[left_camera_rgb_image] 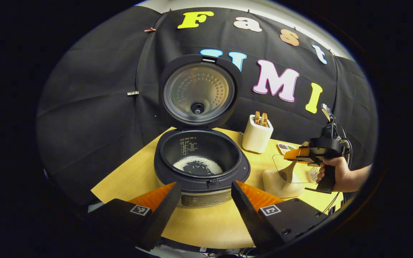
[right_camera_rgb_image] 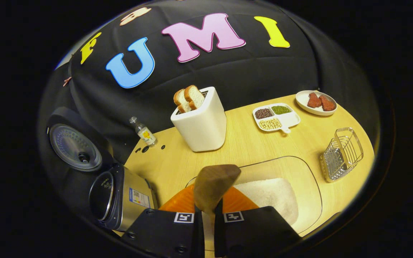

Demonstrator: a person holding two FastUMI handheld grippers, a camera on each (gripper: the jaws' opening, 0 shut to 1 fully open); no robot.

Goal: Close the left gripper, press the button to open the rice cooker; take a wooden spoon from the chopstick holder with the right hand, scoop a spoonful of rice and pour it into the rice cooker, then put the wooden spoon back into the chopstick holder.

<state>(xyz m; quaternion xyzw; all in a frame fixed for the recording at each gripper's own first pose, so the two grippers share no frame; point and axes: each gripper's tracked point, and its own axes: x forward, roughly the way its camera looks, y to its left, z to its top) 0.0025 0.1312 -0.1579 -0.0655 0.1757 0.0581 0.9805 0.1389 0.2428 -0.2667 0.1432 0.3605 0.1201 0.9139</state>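
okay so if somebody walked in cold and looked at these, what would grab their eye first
Probably the rice cooker, lid up at the table's left end, a little rice in its pot. Next, the right tool shut on a wooden spoon over the clear rice container. Behind it stands a white toaster with two bread slices.

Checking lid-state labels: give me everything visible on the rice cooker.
The rice cooker is dark-bodied with a metallic band low on its front and side. Its hinged lid stands fully open and upright at the back, showing a shiny dimpled inner plate with a dark central vent. The dark inner pot carries fill markings on its wall and a thin patch of white rice on the bottom. It sits on the wooden table, just beyond the open left tongs, which do not touch it.
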